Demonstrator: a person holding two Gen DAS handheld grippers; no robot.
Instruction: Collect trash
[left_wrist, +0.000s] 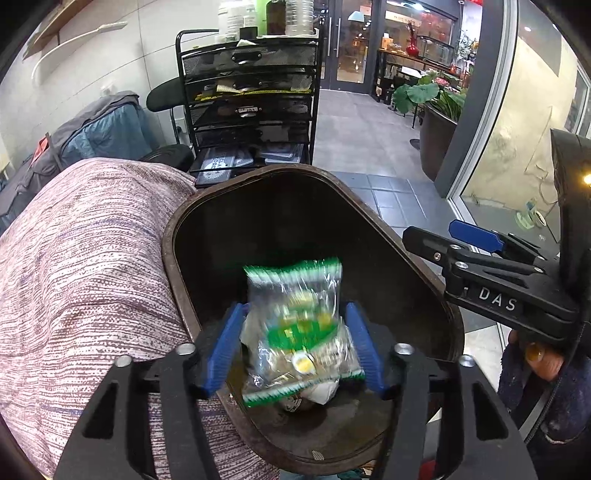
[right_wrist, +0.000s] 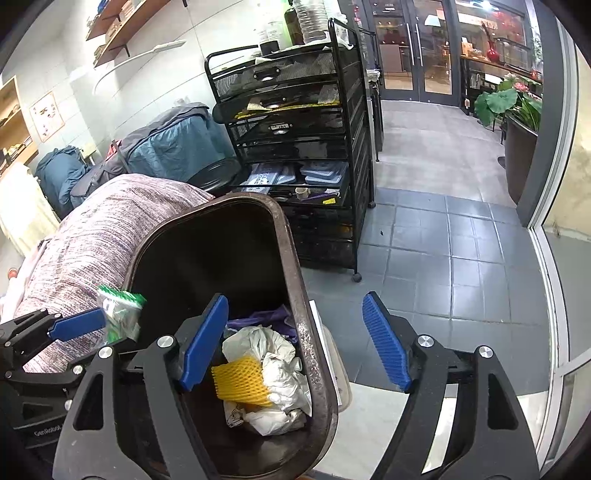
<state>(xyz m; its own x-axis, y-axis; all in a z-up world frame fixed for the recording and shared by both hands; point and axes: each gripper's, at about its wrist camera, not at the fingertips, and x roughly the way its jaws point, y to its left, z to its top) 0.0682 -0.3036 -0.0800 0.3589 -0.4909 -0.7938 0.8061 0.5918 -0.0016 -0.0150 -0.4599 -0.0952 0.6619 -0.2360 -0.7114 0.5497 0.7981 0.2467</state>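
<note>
Left gripper (left_wrist: 295, 347) jaws wide, green-white wrapper (left_wrist: 295, 325) loose between, over bin (left_wrist: 177, 229), right gripper (right_wrist: 295, 343) wide, empty.

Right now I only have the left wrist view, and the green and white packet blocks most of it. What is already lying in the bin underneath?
Observer: A yellow foam net lies on crumpled white plastic at the bottom of the bin.
Operator: Is the right gripper carrying anything?
Observer: No. The right gripper is open and empty. It straddles the bin's rim, one finger inside and the other outside over the floor.
Operator: Anything else in there?
Observer: Something purple sits at the back, behind the plastic. I cannot tell what it is.
</note>
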